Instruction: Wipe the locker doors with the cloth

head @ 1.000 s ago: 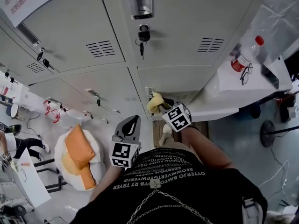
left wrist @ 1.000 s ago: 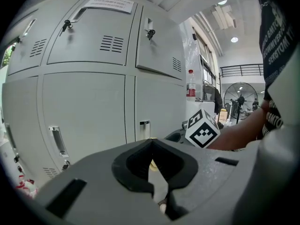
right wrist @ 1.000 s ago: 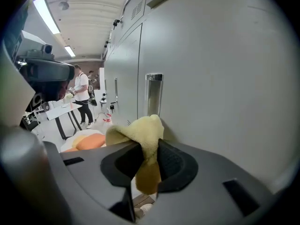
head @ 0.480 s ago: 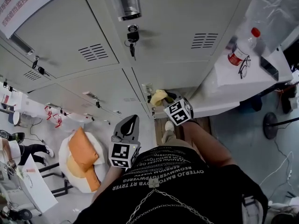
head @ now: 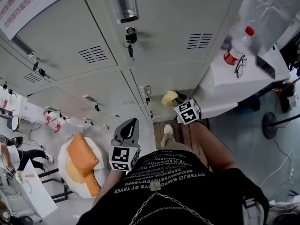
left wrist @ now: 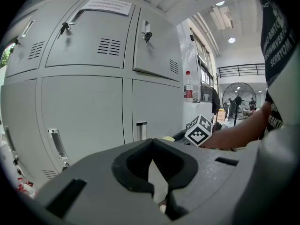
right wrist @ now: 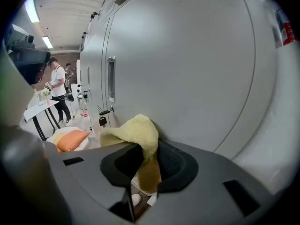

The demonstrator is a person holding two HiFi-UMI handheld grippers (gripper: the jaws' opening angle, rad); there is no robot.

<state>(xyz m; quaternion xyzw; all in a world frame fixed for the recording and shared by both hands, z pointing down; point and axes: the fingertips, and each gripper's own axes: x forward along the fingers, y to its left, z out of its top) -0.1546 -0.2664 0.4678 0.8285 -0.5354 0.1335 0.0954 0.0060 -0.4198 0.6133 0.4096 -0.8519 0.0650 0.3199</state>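
Observation:
Grey locker doors (head: 164, 13) fill the top of the head view. A yellow cloth (head: 169, 97) is pressed against the lower door (head: 161, 76), close to its bottom right corner, with my right gripper (head: 177, 102) shut on it. In the right gripper view the cloth (right wrist: 136, 130) bulges out of the right gripper (right wrist: 143, 158) and touches the door (right wrist: 187, 69). My left gripper (head: 129, 128) hangs shut and holds nothing, lower left, away from the doors. The left gripper view shows the left gripper (left wrist: 157, 172) facing the lower doors (left wrist: 79, 111).
A white table (head: 225, 86) stands right of the lockers with a bottle (head: 238, 46), glasses (head: 240, 65) and a phone (head: 265, 67). Keys (head: 130, 36) hang in the locks. An orange cushion (head: 80, 156) lies lower left. A person (right wrist: 58, 90) stands further down the row.
My right gripper has slid to the right along the lower door with the cloth. The left gripper has stayed about where it was.

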